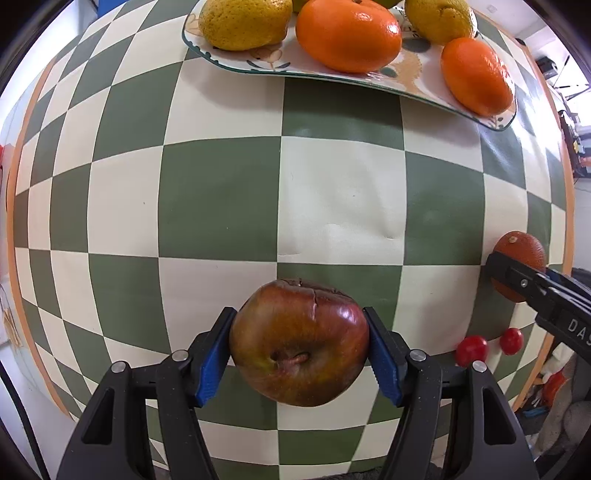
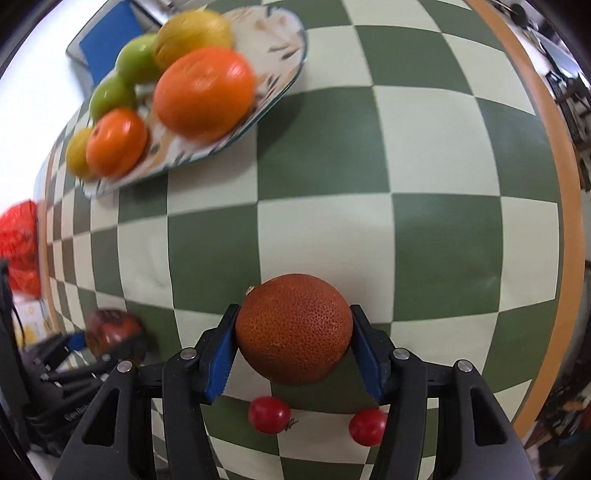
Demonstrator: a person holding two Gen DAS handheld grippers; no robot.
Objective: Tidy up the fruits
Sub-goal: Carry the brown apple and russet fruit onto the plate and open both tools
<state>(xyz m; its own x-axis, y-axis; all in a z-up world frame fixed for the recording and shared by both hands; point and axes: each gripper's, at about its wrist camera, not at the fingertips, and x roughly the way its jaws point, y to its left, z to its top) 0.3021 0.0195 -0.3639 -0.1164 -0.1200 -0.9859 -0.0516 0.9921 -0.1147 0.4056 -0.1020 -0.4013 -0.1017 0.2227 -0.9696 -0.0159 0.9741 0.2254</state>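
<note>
Apple [image 1: 298, 343] pinched between blue pads [image 1: 212, 360] of left gripper [image 1: 298, 349], stem end turned toward the camera, cracked top facing forward. Dark orange [image 2: 293, 328] clamped likewise in right gripper [image 2: 293, 345], pads pressed to its flanks, stem nub at upper left. Both fruits apparently clear of checkered cloth [image 1: 340, 192], though hard to confirm from these angles.

Plate [image 1: 388, 83] straight ahead of left fingers, across the open squares, long edge running crosswise to the line of approach. Already loaded: lemon [image 1: 245, 22], large tangerine [image 1: 349, 35], second lemon [image 1: 439, 22], smaller tangerine [image 1: 476, 75]. From right wrist view, same plate [image 2: 280, 51] up and well to the left (blurred there), with two green fruits [image 2: 127, 79] at its far side.

Judged nearer and better lined up: left, with a plain forward carry. Right needing a swing leftward, across the path of the other gripper. Free room on plate seemingly at the end beyond the lemons in right view. No long axis to mind on either fruit, both roundish.

Two cherry tomatoes [image 2: 269, 413] [image 2: 367, 428] on the cloth just below the right fingers, not yet gathered.
</note>
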